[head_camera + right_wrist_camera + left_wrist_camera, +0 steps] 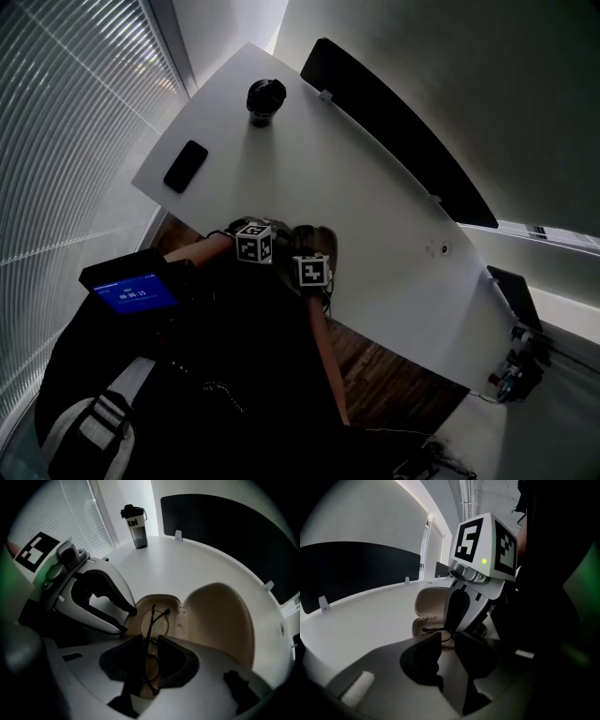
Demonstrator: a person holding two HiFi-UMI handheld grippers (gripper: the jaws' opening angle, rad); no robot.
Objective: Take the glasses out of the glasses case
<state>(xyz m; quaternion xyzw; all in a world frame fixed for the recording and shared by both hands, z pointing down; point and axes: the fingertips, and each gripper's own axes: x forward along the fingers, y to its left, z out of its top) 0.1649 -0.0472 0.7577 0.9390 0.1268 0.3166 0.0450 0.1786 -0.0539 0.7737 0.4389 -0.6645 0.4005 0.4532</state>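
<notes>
Right gripper (150,639) points down into the open glasses case (220,625), jaws partly apart and straddling the glasses (157,620). No clear clamp yet.
Left gripper (447,637) sits low at the case's rim, probably steadying it for the lift; jaws show a narrow gap, can't tell if they nip the rim. Lid lies flipped open on the white table (201,564), leaving the tray clear. Glasses are folded in the tray, long axis along the case and along the jaw gap, so the jaws close across the short width; a temple tip points to the far end.
</notes>
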